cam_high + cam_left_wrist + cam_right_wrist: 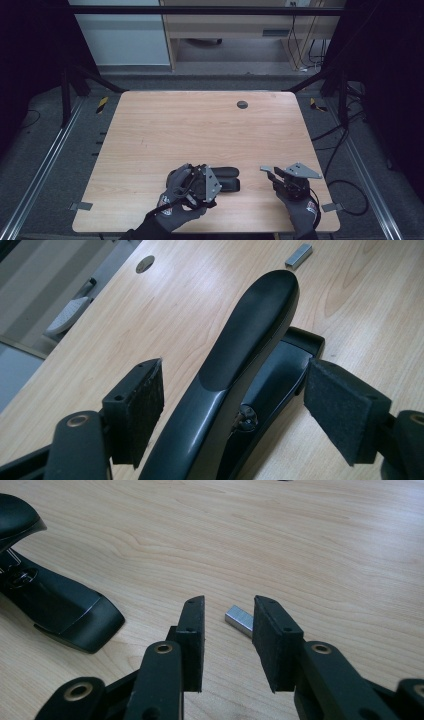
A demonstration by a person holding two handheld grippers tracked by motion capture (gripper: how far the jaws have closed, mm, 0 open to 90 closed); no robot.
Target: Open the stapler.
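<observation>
We see a black stapler lying on the wooden table, near the front edge. Our left gripper has its jaws spread wide, one on each side of the stapler, and the pads do not touch it. A small grey block of staples lies on the table to the right of the stapler. Our right gripper has its jaws partly open around the block, not pressing it.
</observation>
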